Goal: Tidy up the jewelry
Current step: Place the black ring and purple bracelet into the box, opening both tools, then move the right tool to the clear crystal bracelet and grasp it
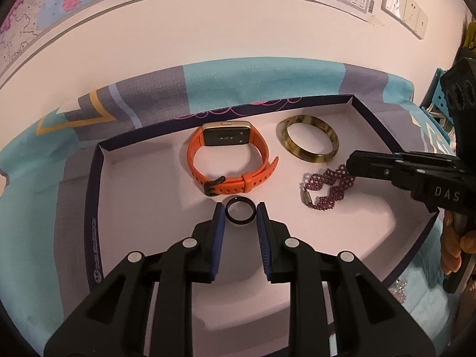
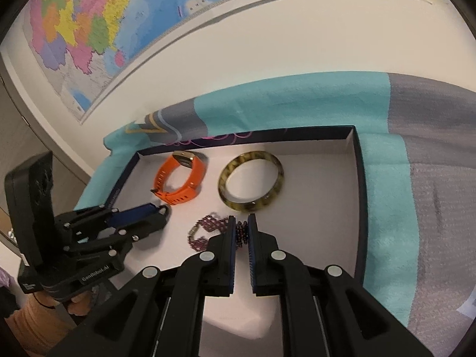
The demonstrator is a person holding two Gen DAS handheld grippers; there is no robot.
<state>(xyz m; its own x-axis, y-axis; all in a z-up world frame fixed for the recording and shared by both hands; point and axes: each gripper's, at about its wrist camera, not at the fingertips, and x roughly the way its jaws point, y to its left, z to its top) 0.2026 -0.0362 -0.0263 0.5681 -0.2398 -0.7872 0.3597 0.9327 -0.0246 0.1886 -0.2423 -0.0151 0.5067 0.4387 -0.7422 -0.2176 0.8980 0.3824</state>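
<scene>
A shallow dark-rimmed tray (image 1: 98,175) (image 2: 358,178) with a white floor holds the jewelry. My left gripper (image 1: 240,209) is shut on a black ring (image 1: 239,214), which rests on the tray floor in front of an orange watch (image 1: 229,160) (image 2: 178,175). A mottled olive bangle (image 1: 309,141) (image 2: 251,180) lies at the back right. My right gripper (image 2: 241,223) is shut on one end of a purple beaded bracelet (image 2: 205,232) (image 1: 324,187), whose rest lies on the tray floor. The right gripper also shows in the left wrist view (image 1: 349,163).
The tray sits on a teal and grey patterned cloth (image 1: 208,89) (image 2: 297,104) against a wall with maps (image 2: 89,29). Wall sockets (image 1: 404,6) are at upper right. A small sparkly item (image 1: 398,288) lies on the cloth beside the tray's right edge.
</scene>
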